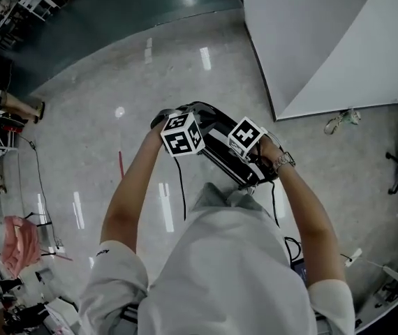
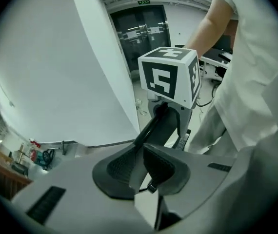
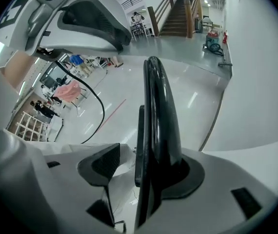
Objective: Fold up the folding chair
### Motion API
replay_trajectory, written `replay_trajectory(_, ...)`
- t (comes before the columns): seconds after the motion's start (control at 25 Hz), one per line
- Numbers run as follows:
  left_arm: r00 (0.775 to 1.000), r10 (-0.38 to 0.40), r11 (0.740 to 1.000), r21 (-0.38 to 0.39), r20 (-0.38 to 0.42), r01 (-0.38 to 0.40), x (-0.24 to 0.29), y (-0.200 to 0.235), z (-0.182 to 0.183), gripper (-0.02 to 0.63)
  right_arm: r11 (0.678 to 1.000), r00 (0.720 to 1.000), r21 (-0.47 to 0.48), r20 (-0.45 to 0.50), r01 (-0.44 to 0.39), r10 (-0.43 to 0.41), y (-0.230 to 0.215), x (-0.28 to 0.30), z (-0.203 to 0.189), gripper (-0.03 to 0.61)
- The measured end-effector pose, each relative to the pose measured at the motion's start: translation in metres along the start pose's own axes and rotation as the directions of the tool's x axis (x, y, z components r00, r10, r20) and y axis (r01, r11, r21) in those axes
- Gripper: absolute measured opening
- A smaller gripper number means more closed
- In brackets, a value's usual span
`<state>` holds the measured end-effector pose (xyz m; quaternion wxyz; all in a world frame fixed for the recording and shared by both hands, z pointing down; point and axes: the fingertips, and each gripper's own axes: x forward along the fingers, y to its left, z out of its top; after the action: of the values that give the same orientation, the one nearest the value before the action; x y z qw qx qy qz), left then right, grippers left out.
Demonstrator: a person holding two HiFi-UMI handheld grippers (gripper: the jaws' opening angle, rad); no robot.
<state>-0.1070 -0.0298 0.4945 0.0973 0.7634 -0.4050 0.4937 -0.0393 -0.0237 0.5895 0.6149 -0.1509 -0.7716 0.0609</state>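
Black frame: the folding chair [image 1: 216,153] is found upright over the floor [image 1: 115,82], close in front of the person and between the two marker cubes [image 1: 181,132]; it is judged to be nearly flat already.
Right fingers [image 3: 100,164]: the right gripper [image 3: 144,169] is seen spread apart. The glossy bar of the chair runs up between the fingers and is laid against the pad on the right, while a gap is left to the pad on the left.
Left fingers [image 2: 166,167]: the left gripper [image 2: 140,165] is seen brought together, pad against pad. Nothing is plainly caught between them, and a dark bar rises just beyond the tips.
Risk of slipping: the bar is touched on one side only, so the chair could be tipped out to the left, or let fall to the floor, if the right hand were tilted.
Risk of unfolding: nothing can be seen in the closed left fingers, so the seat could not be checked by them if it swung open.
Risk of snagging: a cable [image 1: 182,187] hangs just beside the frame and could be trapped as the halves are pressed together.
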Motion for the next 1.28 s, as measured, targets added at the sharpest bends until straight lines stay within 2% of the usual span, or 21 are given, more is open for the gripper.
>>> replay_trajectory(0.08,0.996,-0.074,0.996,0.047,-0.053,0.076,0.008,0.000,-0.002,0.110,1.000,1.000,0.008,0.006,-0.004,0.004,-0.002,0.000,0.001,0.267)
replay_trajectory(0.2,0.974,-0.137,0.970,0.173,-0.180,0.168,0.016,-0.002,-0.015,0.207,1.000,1.000,0.020,0.005,0.000,0.000,0.003,-0.001,0.000,0.267)
replay_trajectory(0.36,0.947,-0.186,0.918,0.298,-0.261,0.262,0.022,-0.003,-0.033,0.242,1.000,1.000,0.021,-0.004,0.006,-0.006,0.016,-0.005,0.001,0.267)
replay_trajectory(0.48,0.923,-0.253,0.865,0.361,-0.289,0.350,0.033,-0.005,-0.043,0.244,1.000,1.000,0.021,-0.018,0.021,-0.021,0.020,-0.005,0.003,0.267)
replay_trajectory(0.64,0.881,-0.327,0.785,0.420,-0.343,0.455,0.058,-0.013,-0.058,0.244,0.999,1.000,0.032,-0.009,-0.014,0.014,0.031,-0.001,0.005,0.267)
replay_trajectory(0.84,0.837,-0.407,0.723,0.431,-0.365,0.540,0.079,-0.030,-0.072,0.239,0.995,0.996,0.065,0.038,-0.077,0.075,0.032,-0.004,0.004,0.267)
replay_trajectory(0.92,0.823,-0.429,0.712,0.421,-0.373,0.562,0.080,-0.034,-0.075,0.140,0.989,0.994,0.107,0.045,-0.105,0.101,0.030,-0.007,-0.007,0.267)
replay_trajectory(1.0,0.811,-0.445,0.714,0.397,-0.379,0.577,0.081,-0.032,-0.074,0.115,0.985,0.995,0.143,0.024,-0.097,0.095,0.024,-0.008,-0.029,0.267)
replay_trajectory(1.12,0.792,-0.466,0.708,0.371,-0.394,0.601,0.083,-0.028,-0.072,0.100,0.990,1.000,0.138,-0.001,0.000,0.000,0.012,-0.007,-0.055,0.250)
replay_trajectory(1.2,0.779,-0.482,0.696,0.364,-0.401,0.619,0.084,-0.027,-0.073,0.091,0.992,0.996,0.092,-0.013,0.089,-0.088,0.004,-0.005,-0.055,0.090)
replay_trajectory(1.28,0.774,-0.491,0.690,0.365,-0.399,0.625,0.084,-0.027,-0.073,0.086,0.991,0.993,0.061,-0.023,0.117,-0.116,-0.001,-0.004,-0.053,0.075)
